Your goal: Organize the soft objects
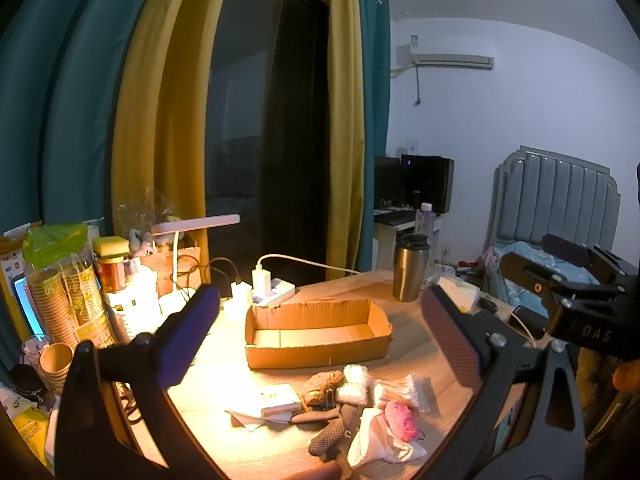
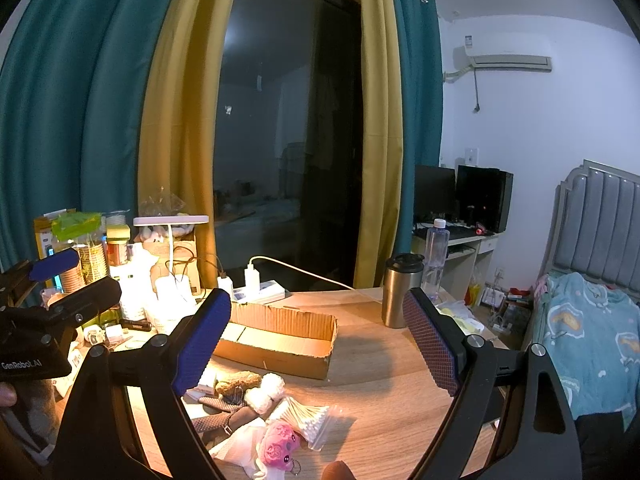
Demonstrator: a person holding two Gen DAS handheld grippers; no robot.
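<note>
An open, empty cardboard box (image 1: 316, 334) (image 2: 280, 340) lies on the wooden table. In front of it is a pile of soft things: a pink plush (image 1: 401, 420) (image 2: 278, 444), a brown plush (image 1: 322, 386) (image 2: 238, 382), white fluffy balls (image 1: 354, 384) (image 2: 266, 390), a bag of cotton swabs (image 1: 404, 392) (image 2: 308, 416), dark mesh socks (image 1: 332, 432) (image 2: 222, 412) and a white cloth (image 1: 380, 446). My left gripper (image 1: 320, 336) is open and empty above the pile. My right gripper (image 2: 316, 348) is open and empty, to the right of the left one.
A steel tumbler (image 1: 409, 266) (image 2: 398, 290) stands behind the box at the right. A power strip with chargers (image 1: 266, 288) and a lit desk lamp (image 1: 192, 228) stand at the back left, beside stacked paper cups (image 1: 64, 304). A bed (image 2: 588, 320) is right of the table.
</note>
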